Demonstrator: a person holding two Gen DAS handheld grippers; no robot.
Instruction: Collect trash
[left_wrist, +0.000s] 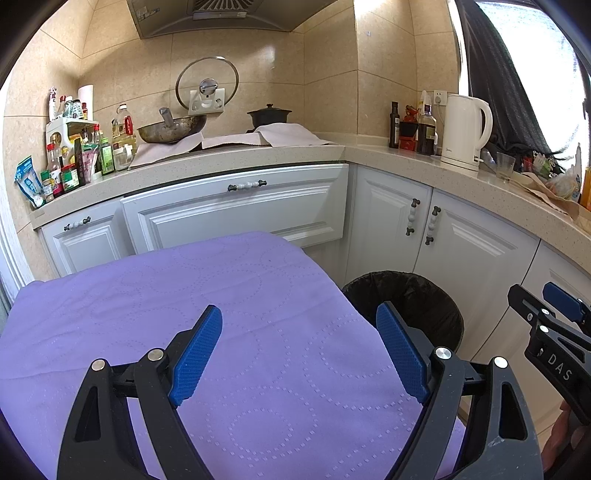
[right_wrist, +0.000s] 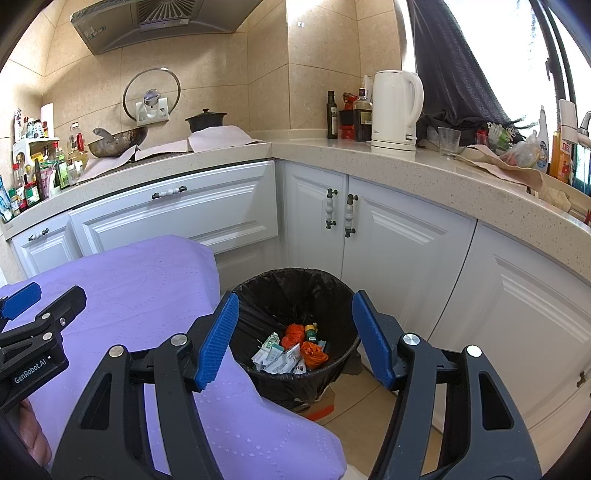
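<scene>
Purple cloth (left_wrist: 207, 302) spreads bare beneath the left gripper (left_wrist: 299, 354), its fingers spread and empty. Only the right wrist view looks into the black-lined bin (right_wrist: 295, 295) between the right gripper (right_wrist: 295, 339)'s spread, empty fingers: orange wrappers and paper trash (right_wrist: 291, 350) lie inside.

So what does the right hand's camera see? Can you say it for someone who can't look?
The open right gripper hangs empty above a black-lined trash bin that holds orange scraps, paper wrappers and a small bottle. A purple cloth covers the table on the left, where the left gripper pokes in. White cabinets and a kettle stand behind.
</scene>
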